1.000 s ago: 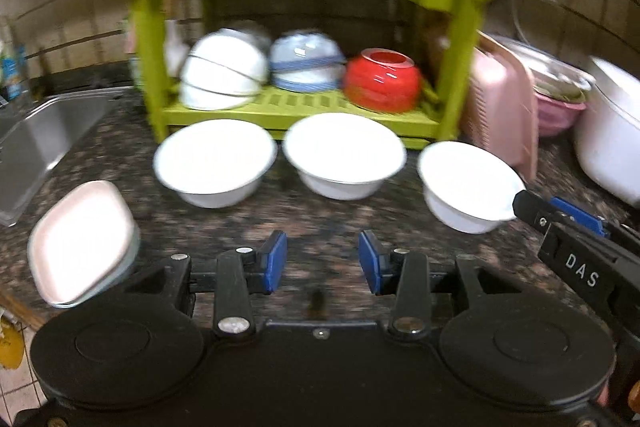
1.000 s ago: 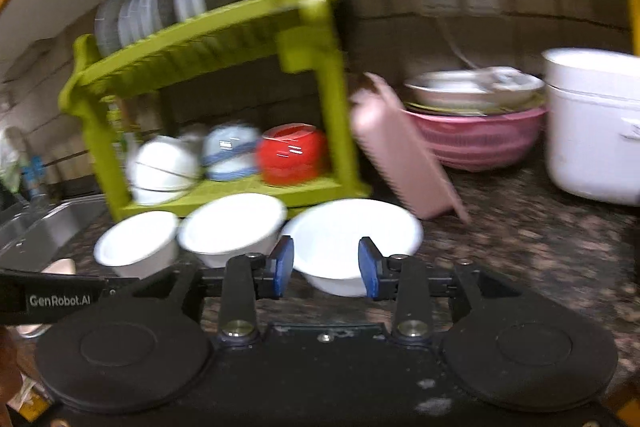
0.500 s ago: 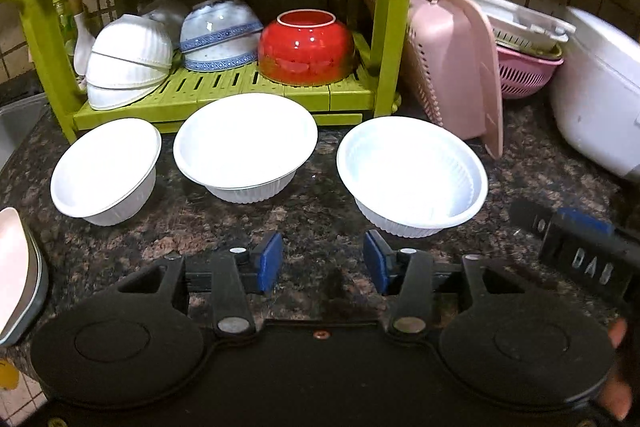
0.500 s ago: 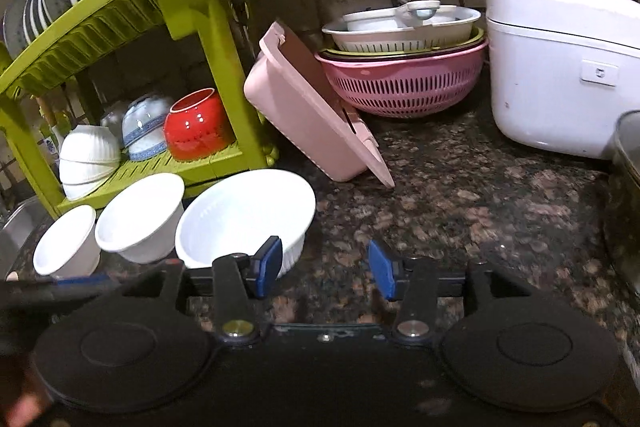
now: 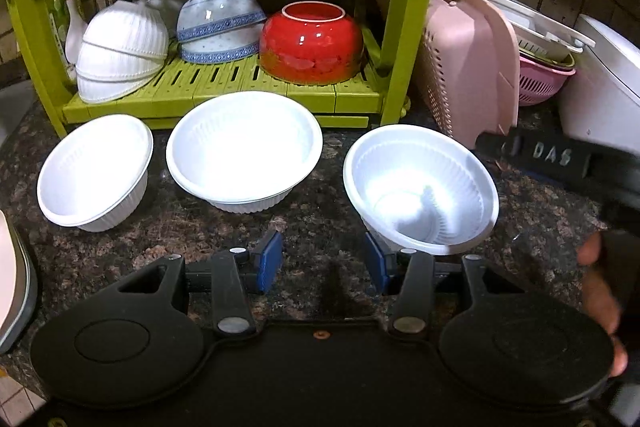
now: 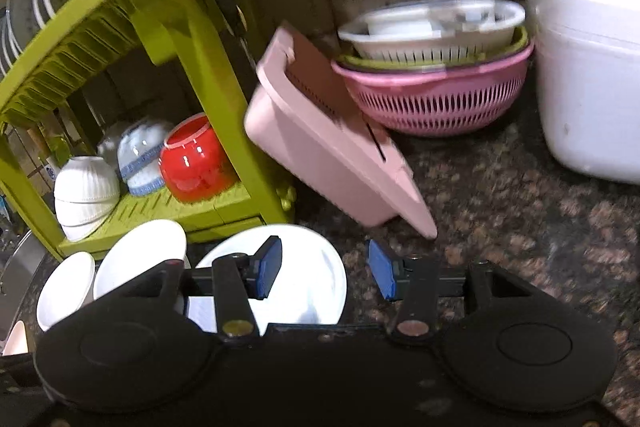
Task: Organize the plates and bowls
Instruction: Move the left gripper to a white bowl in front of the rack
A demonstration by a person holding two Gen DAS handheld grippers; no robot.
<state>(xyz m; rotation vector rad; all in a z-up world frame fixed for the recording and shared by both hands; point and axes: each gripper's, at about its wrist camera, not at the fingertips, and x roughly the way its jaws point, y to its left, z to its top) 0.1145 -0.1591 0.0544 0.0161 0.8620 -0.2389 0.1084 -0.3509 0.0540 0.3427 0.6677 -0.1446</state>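
Jaws apart, both grippers; right gripper (image 6: 324, 269) straddles rightmost white bowl (image 6: 308, 283) rim.

Both tools are just hanging low over the bench (image 5: 320, 195) with jaws spread wide. Left tool (image 5: 323, 261) has nothing between its blue pads, same for the right tool (image 6: 324, 269). Bare fingers (image 5: 600, 291) wrap the right tool's handle.
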